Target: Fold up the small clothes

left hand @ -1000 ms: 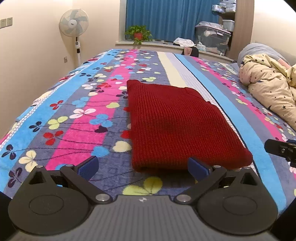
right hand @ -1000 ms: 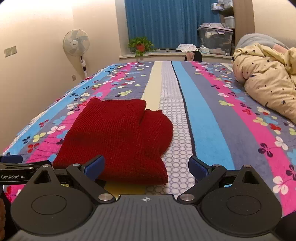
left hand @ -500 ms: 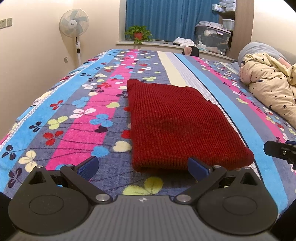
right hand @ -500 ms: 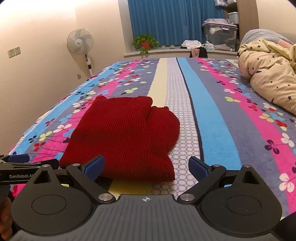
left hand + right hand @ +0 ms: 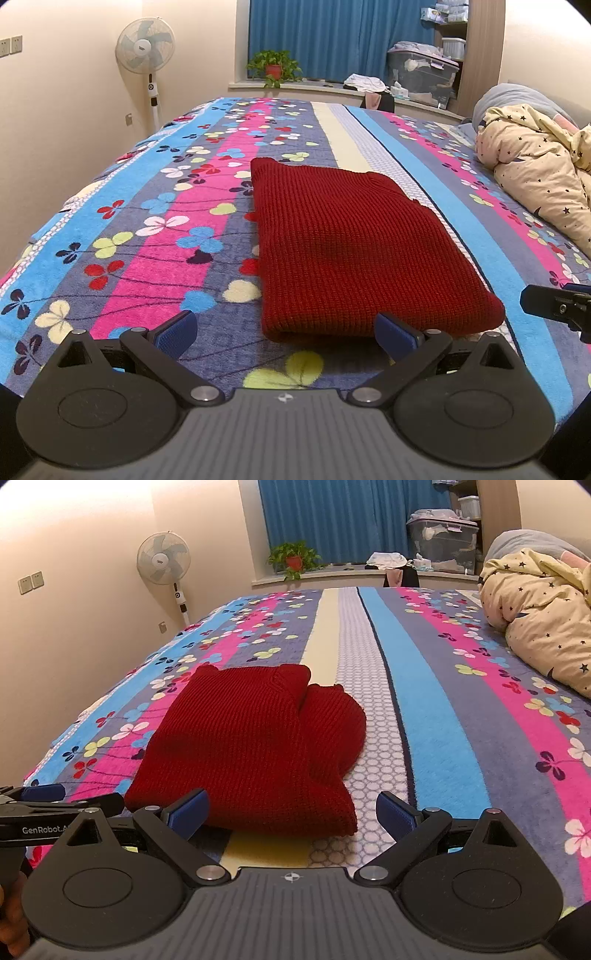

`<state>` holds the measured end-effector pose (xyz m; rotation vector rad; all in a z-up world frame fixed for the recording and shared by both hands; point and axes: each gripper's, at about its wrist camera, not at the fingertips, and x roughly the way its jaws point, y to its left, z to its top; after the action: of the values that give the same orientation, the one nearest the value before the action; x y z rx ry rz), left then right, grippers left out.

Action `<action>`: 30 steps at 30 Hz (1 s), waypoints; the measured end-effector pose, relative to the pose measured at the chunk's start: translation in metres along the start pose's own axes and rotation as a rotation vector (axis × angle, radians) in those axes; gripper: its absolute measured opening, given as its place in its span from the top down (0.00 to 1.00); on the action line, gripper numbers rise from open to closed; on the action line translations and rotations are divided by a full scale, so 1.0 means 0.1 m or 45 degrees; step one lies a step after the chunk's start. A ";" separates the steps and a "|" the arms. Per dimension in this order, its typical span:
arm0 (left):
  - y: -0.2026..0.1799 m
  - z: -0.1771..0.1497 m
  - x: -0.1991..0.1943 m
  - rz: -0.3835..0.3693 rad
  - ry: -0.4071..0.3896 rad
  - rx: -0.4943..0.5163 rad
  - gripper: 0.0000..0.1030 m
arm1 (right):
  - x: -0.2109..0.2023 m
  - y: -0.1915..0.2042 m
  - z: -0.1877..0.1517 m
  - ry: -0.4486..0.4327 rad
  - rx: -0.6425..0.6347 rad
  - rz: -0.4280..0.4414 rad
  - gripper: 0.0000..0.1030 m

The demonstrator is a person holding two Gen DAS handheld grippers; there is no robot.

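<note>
Lying folded on the striped bed, red sweater, left gripper and right gripper near it, both spread wide, holding nothing

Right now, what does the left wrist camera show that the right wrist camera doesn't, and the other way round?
Only the left wrist view shows the red sweater as one flat, smooth rectangle, with the right gripper's tip at its right edge.

Only the right wrist view shows the sweater's right side, where a rounded second bulge lies beside the top layer, and the left gripper with part of a hand at the left edge.

Both show open jaws on the left gripper and right gripper, just short of the sweater, the flowered blanket, fan and starry quilt.
</note>
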<state>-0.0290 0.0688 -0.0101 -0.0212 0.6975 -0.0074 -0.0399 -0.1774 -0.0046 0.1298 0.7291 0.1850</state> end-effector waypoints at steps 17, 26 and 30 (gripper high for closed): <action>0.00 0.00 0.00 -0.003 0.001 -0.001 0.01 | 0.02 0.00 -0.02 0.011 0.001 0.012 0.06; 0.00 0.00 0.00 -0.002 0.000 -0.002 0.01 | 0.02 0.01 -0.02 0.015 0.002 0.014 0.06; -0.01 0.00 0.00 -0.006 -0.001 0.003 0.01 | 0.02 0.01 -0.02 0.015 0.001 0.015 0.06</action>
<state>-0.0293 0.0675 -0.0099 -0.0209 0.6967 -0.0125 -0.0400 -0.1758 -0.0069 0.1338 0.7403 0.1967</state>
